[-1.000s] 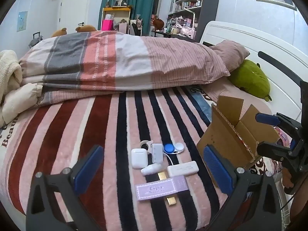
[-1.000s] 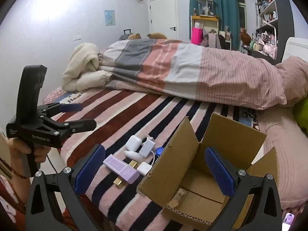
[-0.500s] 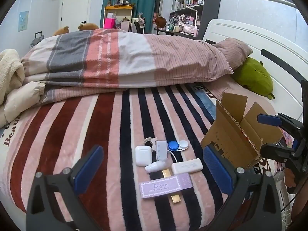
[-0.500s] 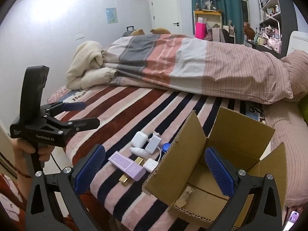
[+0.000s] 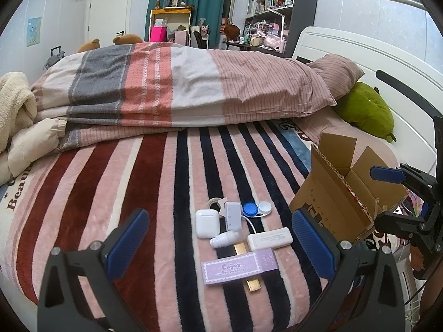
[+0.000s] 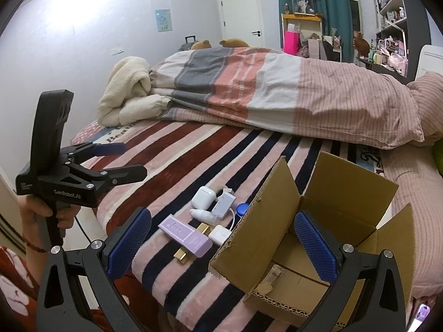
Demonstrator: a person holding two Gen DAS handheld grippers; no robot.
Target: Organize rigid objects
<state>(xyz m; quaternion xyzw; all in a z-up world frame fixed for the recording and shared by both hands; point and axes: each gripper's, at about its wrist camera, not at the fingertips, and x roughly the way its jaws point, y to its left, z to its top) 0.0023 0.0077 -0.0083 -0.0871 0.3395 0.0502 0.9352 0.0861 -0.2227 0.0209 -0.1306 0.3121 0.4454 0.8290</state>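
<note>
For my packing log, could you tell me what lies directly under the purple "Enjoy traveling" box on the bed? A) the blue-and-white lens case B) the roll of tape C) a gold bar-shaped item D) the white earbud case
C: the gold bar-shaped item pokes out from beneath both long edges of the purple box, while the other pieces lie apart, farther up the blanket.

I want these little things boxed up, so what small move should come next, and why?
Probably lower the left gripper onto the purple box, the nearest item. Both grippers are open and empty, the right gripper hovers by the open cardboard box, and nothing small shows inside it.
</note>
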